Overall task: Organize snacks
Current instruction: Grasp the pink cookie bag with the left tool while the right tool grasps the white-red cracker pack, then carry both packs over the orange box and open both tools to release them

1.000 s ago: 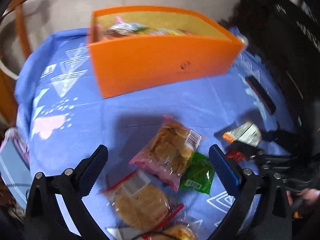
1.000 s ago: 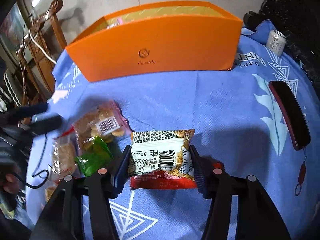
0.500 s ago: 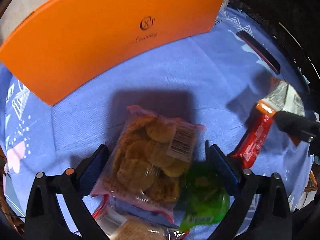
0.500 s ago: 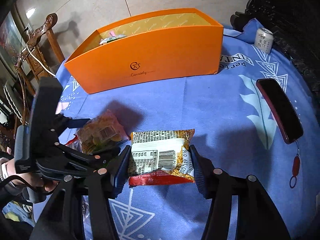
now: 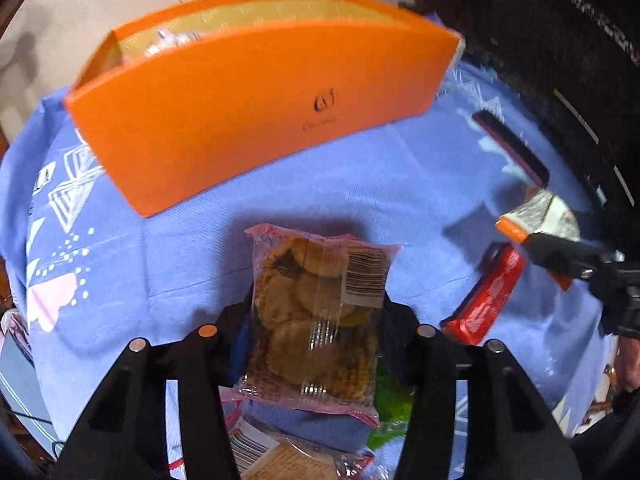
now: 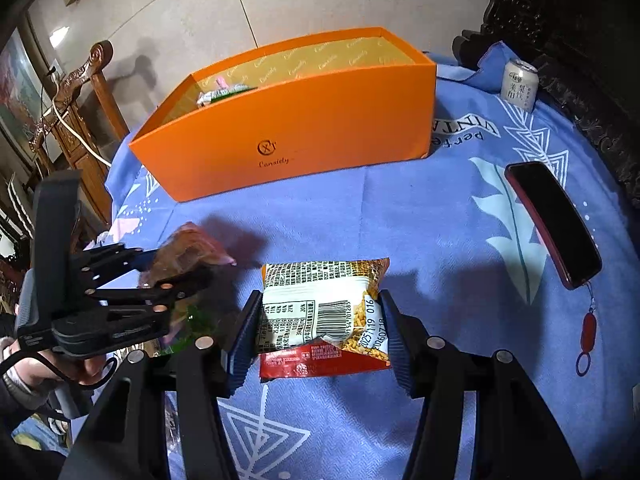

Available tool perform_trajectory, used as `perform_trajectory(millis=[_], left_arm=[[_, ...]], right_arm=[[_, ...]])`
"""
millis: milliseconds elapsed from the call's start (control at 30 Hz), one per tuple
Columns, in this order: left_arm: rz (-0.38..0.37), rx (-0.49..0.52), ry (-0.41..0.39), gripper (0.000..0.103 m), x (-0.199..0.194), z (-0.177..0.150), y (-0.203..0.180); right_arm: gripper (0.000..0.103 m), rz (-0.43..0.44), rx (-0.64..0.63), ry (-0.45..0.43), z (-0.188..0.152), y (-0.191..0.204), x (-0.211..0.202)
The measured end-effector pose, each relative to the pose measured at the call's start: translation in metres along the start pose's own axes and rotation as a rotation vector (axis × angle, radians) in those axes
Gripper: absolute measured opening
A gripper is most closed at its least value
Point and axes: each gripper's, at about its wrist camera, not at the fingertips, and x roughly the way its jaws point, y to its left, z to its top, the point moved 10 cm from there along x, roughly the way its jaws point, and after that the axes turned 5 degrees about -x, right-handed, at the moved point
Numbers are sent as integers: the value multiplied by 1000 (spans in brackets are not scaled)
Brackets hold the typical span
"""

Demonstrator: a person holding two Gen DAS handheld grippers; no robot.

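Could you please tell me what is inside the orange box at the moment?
In the right wrist view, the orange box holds a small green-and-white snack packet near its left end. The front wall hides the box floor, so anything lying lower cannot be seen.

A home dining room: carved wooden chair [image 6: 76, 92], tiled floor [image 6: 180, 12] (glossy), patterned blue tablecloth [image 6: 460, 216]

Left wrist view is motion-smeared: logo on the orange box [image 5: 256, 120] unreadable. Cookie bag [image 5: 316, 320] covers the left gripper [image 5: 316, 332] pads and most of the green packet [image 5: 390, 408] beneath it. Cracker pack [image 5: 280, 460] below the bag cut by bottom edge. Packets inside the box [image 6: 218, 94] mostly hidden by its wall.
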Motion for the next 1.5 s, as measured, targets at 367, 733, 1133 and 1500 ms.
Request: perform_trajectory(millis=[367,733,1133,1500], left_arm=[[-24,-71,-139,50,-71,24,2],[-25,-88,-315,50,-128,119,3],[52,-93,-360,51,-111,240,21],[243,-227,-346,99,-101,267,68]], right_arm=[[58,22,-20,-52,17,9,-17],[58,43,-81,-236,119,20,-57],[58,8,-128,-335,249,3,-39],[98,-12,-127,-351,279,3,-30]])
